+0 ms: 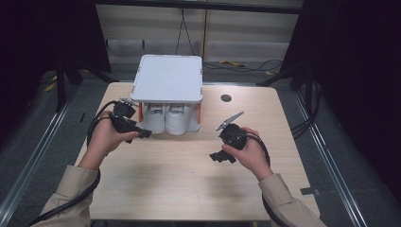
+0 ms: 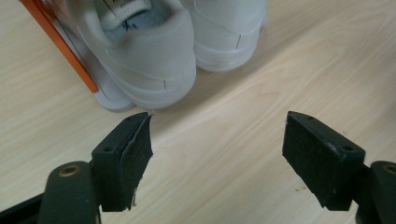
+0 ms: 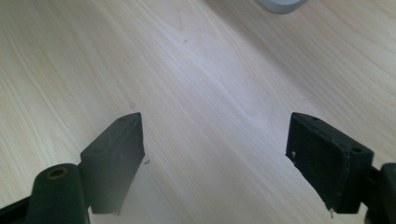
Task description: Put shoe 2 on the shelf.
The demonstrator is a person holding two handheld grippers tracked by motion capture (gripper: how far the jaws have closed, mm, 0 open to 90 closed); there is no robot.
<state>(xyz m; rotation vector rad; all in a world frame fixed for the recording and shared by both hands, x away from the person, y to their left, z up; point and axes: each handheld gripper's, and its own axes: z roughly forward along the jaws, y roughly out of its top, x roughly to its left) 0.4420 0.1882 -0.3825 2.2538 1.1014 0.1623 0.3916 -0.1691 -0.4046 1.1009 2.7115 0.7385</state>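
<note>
Light wood-grain table (image 1: 189, 179) is sitting in a dim room; grey floor, metal rails running along both sides, black cables trailing by the far wall. A small dark round disc (image 1: 226, 98) is lying on the tabletop toward the far right.

At the far middle of the table a white rack with orange corner posts (image 1: 167, 78) is standing, its flat top hiding most of what sits under it from the high view. A pair of white sneakers (image 1: 171, 119) is tucked beneath, heels facing me.

I am holding my left gripper (image 1: 135, 130) just beside the rack's near left corner, jaws spread wide, nothing between them. The left gripper view is giving what the high view cannot: the sneakers' padded heel collars (image 2: 154, 51), the stitched heel tabs, and one orange post (image 2: 60, 44) beside the left shoe, with bare table between my pads.

I am holding my right gripper (image 1: 222, 156) over open table, well apart from the shoes, jaws likewise spread and empty. The right gripper view (image 3: 215, 158) is showing plain wood grain and a pale grey edge at the top, too cropped to identify.
</note>
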